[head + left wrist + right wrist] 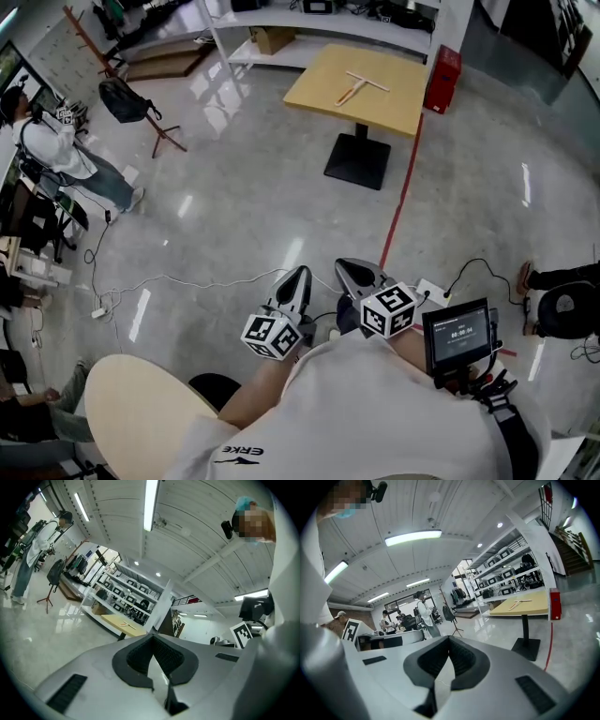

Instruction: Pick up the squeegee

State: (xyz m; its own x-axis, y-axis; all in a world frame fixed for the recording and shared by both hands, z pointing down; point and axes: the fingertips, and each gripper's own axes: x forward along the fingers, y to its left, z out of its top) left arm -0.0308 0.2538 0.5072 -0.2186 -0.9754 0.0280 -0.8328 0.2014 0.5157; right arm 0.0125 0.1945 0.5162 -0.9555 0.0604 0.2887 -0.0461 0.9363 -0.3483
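Squeegee point(361, 86): lies flat near the middle of the table top, a pale T shape; nothing touches it.
Table point(314, 92): square yellow top on 1 black pedestal, well apart from both grippers, across the shiny floor and in front of the shelves point(309, 26).
Left gripper point(298, 277): held in front of the chest, pointing toward the table; its 2 jaws are closed tip to tip with nothing between them.
Right gripper point(360, 273): just beside the left one, pointing the same way; jaws together and empty.
Box point(442, 79): red, upright at the table's right edge.
Line point(401, 192): red, runs along the floor from beside the table toward the grippers.
Cable point(187, 279): white, trails over the floor left of the grippers.
Person point(56, 150): stands far left, near a rack point(122, 94) with a dark bag on it.
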